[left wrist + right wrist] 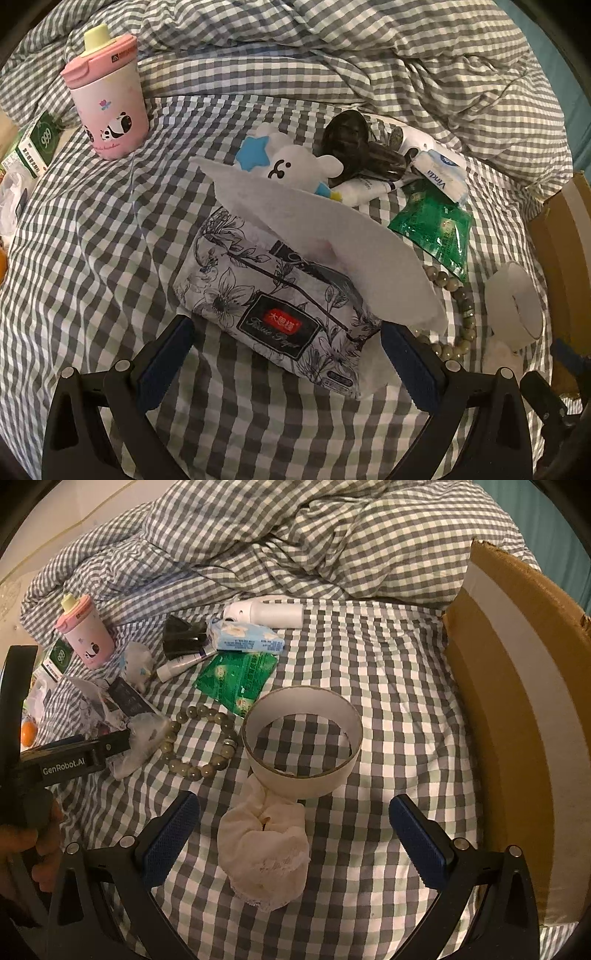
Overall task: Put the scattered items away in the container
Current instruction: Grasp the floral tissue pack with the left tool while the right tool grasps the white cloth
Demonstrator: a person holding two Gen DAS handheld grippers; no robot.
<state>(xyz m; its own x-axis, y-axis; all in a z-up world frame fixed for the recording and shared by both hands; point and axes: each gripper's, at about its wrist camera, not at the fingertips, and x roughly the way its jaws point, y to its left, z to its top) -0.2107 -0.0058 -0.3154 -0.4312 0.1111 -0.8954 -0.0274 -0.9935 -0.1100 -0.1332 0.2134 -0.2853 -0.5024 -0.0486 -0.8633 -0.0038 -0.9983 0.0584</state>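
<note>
A floral-print tissue pack (273,295) lies on the checked bedsheet with a white sheet (332,236) sticking out of it. My left gripper (288,362) is open, its fingers either side of the pack's near end. My right gripper (293,838) is open too, with a crumpled white lace-edged cloth (266,853) lying between its fingers. Just beyond the cloth stands a white tape roll (303,738), and a bead bracelet (199,738) lies to its left. The cardboard box (517,701) rises at the right edge of the bed.
Further back lie a green sachet (236,679), a blue tissue packet (243,638), a white bottle (266,614), a tube (369,188), a black hair clip (351,144) and a white plush toy (288,162). A pink cup (107,99) and a green box (40,144) are at the left. Rumpled duvet (295,535) is behind.
</note>
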